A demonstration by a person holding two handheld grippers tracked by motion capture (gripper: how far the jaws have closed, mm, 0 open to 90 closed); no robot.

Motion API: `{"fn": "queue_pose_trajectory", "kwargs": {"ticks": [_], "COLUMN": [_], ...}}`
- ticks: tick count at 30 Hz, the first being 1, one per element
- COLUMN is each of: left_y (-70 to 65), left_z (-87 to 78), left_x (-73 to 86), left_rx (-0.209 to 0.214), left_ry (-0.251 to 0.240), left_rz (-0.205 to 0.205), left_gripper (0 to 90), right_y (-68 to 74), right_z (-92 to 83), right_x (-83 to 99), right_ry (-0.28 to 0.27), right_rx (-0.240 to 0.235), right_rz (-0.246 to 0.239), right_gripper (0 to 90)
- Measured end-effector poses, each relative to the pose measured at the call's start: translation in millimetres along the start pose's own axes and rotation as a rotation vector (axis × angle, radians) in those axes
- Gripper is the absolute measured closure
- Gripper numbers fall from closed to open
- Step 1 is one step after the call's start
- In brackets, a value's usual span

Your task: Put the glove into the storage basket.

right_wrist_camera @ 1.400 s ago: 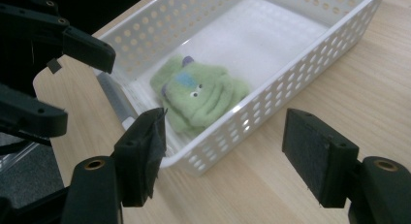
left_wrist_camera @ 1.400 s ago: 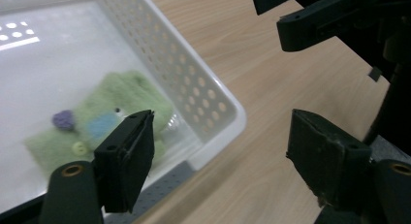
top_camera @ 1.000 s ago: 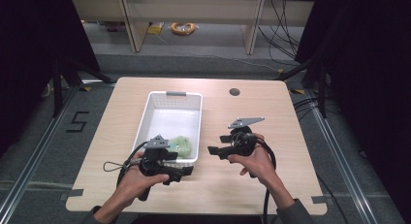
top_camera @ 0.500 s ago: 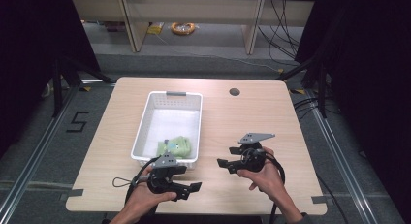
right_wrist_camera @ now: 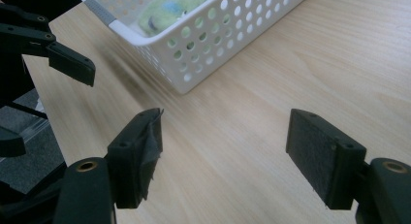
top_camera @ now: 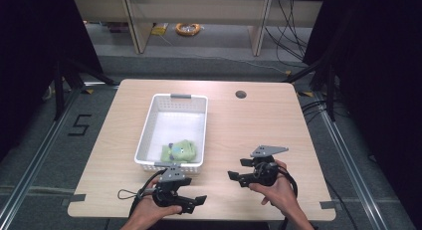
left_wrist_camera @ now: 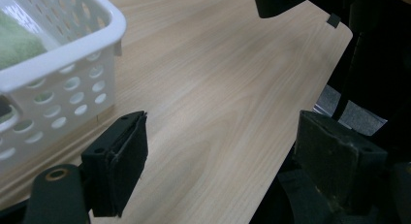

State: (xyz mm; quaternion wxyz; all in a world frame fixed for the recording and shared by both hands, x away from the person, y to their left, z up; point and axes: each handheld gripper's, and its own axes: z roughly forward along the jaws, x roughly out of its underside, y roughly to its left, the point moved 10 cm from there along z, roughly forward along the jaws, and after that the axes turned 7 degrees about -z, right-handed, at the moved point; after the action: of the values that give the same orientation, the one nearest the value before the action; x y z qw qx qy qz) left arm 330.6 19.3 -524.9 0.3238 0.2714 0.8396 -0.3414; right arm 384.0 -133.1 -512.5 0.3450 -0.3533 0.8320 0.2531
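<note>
While held low over the table's (top_camera: 278, 120) near edge, both tools — left tool (top_camera: 196, 201), right tool (top_camera: 238, 169) — jaws apart, empty.

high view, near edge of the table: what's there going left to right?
Left gripper → right gripper. Behind the left gripper sits the white basket with the green soft toy in it.

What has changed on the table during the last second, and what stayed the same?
The left gripper drew back from the basket toward the near table edge. The right gripper also moved nearer the person. Both are open and hold nothing. The green soft toy stayed in the basket, which did not move.
</note>
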Motion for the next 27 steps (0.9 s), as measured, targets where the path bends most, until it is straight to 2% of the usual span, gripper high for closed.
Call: {"fn": "queue_pose_trajectory", "kwargs": {"ticks": [1, 2, 3, 6, 7, 10, 11, 12, 13, 14, 15, 16, 17, 18, 19, 21, 22, 23, 25, 26, 27], "left_y": [0.2, 1.2, 2.0, 2.2, 2.9, 2.6, 2.4, 1.8, 1.8, 0.8, 0.7, 1.1, 0.6, 0.4, 0.7, 1.8, -1.0, 0.9, -0.5, -0.4, -0.9], "left_z": [0.6, 0.6, 0.6, 0.8, 0.9, 1.5, 1.3, 1.8, 2.1, 3.2, 3.6, 3.2, 3.9, 4.0, 4.4, 5.5, 6.5, 6.6, 7.8, 8.5, 8.8], "left_x": [1.6, 3.3, 3.8, 6.1, 6.9, 10.1, 11.9, 13.5, 14.7, 15.5, 16.5, 18.1, 19.1, 20.4, 21.5, 23.7, 25.1, 26.4, 29.2, 31.3, 33.0], "left_rx": [0.001, -0.004, -0.007, -0.001, -0.005, -0.006, -0.009, -0.008, -0.012, -0.01, -0.009, -0.013, -0.012, -0.014, -0.017, -0.028, -0.017, -0.026, -0.018, -0.021, -0.018], "left_ry": [0.003, 0.01, 0.011, 0.015, 0.014, 0.017, 0.026, 0.028, 0.029, 0.021, 0.025, 0.034, 0.032, 0.037, 0.036, 0.036, 0.035, 0.037, 0.041, 0.046, 0.053], "left_rz": [-0.012, -0.007, 0.007, 0.004, 0.007, 0.005, 0.005, 0.002, 0.016, 0.014, 0.022, 0.031, 0.035, 0.039, 0.044, 0.048, 0.021, 0.038, 0.037, 0.029, 0.028], "left_gripper": [19.3, 19.2, 19.2, 19.1, 19.1, 19.1, 19.1, 19.1, 19.0, 19.1, 19.0, 19.0, 19.0, 19.0, 19.0, 19.0, 19.0, 19.0, 19.0, 19.0, 19.0], "right_y": [-4.0, -0.6, -1.1, -4.1, -0.7, -0.8, 2.7, 0.3, 2.1, 3.4, 5.6, 5.9, 3.1, 6.8, 3.8, 6.5, 9.4, 11.5, 8.4, 9.7, 12.1], "right_z": [-0.9, -0.4, -1.4, -3.5, -3.8, -5.1, -5.9, -6.5, -7.0, -8.0, -9.2, -8.2, -9.0, -9.2, -9.4, -9.9, -11.0, -10.0, -10.9, -9.8, -10.6], "right_x": [1.3, 2.7, 5.3, 10.6, 12.3, 16.5, 17.8, 18.7, 19.3, 20.7, 22.7, 21.9, 23.3, 24.2, 24.5, 27.8, 30.2, 31.2, 35.8, 36.0, 38.9], "right_ry": [-0.006, -0.015, -0.006, -0.014, -0.013, -0.017, -0.018, -0.02, -0.025, -0.024, -0.014, -0.034, -0.032, -0.034, -0.042, -0.041, -0.025, -0.035, -0.021, -0.033, -0.019], "right_rx": [0.01, -0.002, -0.018, 0.001, -0.01, -0.016, -0.022, -0.017, -0.029, -0.023, -0.02, -0.023, -0.009, -0.018, -0.011, -0.02, -0.023, -0.037, -0.014, -0.023, -0.029], "right_rz": [-0.033, -0.003, -0.011, -0.025, 0.002, -0.013, 0.013, -0.016, -0.011, -0.006, 0.016, 0.01, -0.023, 0.008, -0.039, -0.028, 0.0, 0.005, -0.027, -0.028, -0.014], "right_gripper": [29.1, 28.9, 28.7, 28.4, 28.1, 27.3, 26.7, 26.4, 25.9, 23.8, 22.3, 21.2, 20.4, 19.8, 19.4, 18.5, 18.3, 18.2, 18.0, 18.0, 18.0]}}
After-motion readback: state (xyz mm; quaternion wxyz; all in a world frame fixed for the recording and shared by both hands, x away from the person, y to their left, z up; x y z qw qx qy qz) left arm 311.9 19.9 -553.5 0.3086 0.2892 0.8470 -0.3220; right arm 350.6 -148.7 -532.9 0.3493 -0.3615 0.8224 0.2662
